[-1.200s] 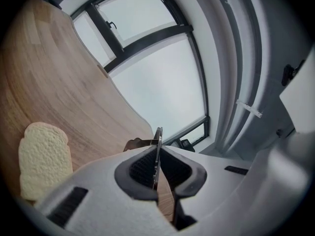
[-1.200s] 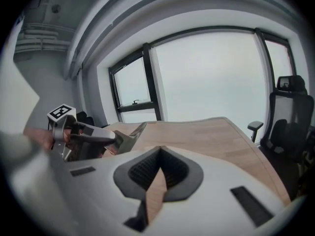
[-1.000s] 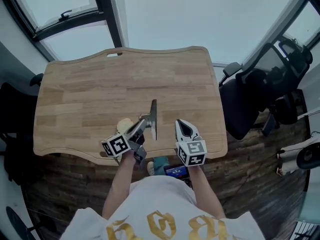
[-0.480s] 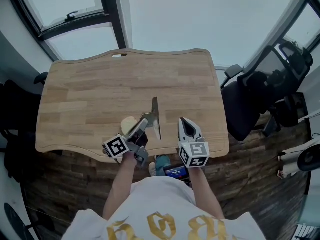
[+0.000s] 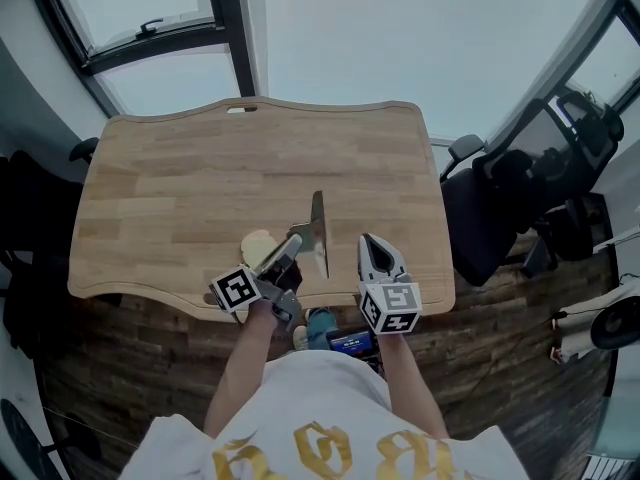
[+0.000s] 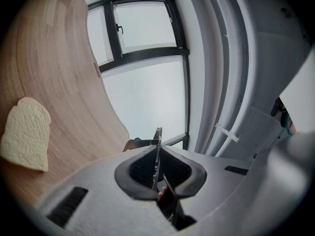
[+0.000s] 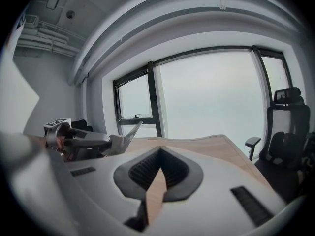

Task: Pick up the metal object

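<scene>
The metal object (image 5: 318,230) is a thin flat blade with a short handle. My left gripper (image 5: 292,244) is shut on its handle end and holds it over the near part of the wooden table (image 5: 190,168). In the left gripper view the blade (image 6: 157,154) stands edge-on between the jaws. My right gripper (image 5: 372,244) hovers just right of the blade, shut with nothing in it. From the right gripper view, the blade (image 7: 127,135) and the left gripper (image 7: 86,142) appear at the left.
A slice of bread (image 5: 257,245) lies on the table beside the left gripper and shows as the bread (image 6: 25,134) in the left gripper view. A black office chair (image 5: 500,203) stands off the table's right edge. Windows run behind the far edge.
Hardly anything differs: the head camera has shifted a little, and the left gripper still holds the blade at about the same place. The right gripper stays beside it.
</scene>
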The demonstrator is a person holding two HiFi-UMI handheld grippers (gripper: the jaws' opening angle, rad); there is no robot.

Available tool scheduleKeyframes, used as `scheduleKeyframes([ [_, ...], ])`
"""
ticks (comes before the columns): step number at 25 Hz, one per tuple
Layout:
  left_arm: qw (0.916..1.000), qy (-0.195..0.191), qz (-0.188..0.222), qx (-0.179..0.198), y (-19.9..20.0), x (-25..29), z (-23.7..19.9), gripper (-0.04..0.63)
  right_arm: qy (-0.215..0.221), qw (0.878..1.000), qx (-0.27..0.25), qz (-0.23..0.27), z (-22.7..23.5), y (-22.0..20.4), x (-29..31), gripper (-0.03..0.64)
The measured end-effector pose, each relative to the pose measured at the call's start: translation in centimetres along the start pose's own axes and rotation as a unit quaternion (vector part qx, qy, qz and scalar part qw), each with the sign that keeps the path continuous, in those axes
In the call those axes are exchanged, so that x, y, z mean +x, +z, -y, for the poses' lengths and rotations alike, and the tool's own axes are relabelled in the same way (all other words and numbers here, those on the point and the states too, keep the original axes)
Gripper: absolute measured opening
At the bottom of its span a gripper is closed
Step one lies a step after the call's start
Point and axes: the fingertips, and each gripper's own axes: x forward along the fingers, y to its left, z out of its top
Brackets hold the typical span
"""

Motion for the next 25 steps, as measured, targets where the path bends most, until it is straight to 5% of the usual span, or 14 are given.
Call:
scheduleKeyframes([
  [25,0.9994,0.026,0.003,-0.022,-0.4,-0.4,-1.5,0.032,0.005,1.000,0.003,-0.014,0.5,-1.2,-0.1,0.011],
])
